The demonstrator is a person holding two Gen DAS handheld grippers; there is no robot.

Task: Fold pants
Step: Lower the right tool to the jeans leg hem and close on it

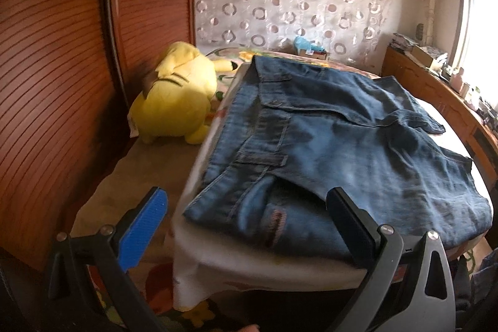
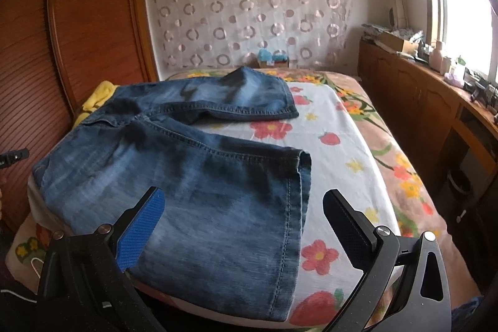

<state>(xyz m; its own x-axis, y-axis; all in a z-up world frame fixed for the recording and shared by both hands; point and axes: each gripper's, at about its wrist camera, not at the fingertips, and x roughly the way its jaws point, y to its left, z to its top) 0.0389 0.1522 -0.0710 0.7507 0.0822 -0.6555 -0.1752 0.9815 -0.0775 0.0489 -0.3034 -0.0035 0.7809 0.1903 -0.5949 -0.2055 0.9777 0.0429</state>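
Jaws wide (both), jeans ahead.

From the right wrist view, the yellow plush toy at ten o'clock is mostly hidden behind the jeans. The near pant leg's lower hem runs off behind the gripper frame at six o'clock. Clutter on the wooden counter at two o'clock is too small to identify. From the left wrist view, the mattress edge is blurred.

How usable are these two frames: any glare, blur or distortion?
Left wrist: window blown out, wardrobe bowed by fisheye, jeans slightly motion-smeared near the camera. Right wrist: window overexposed, jeans sharper, corners vignetted black.
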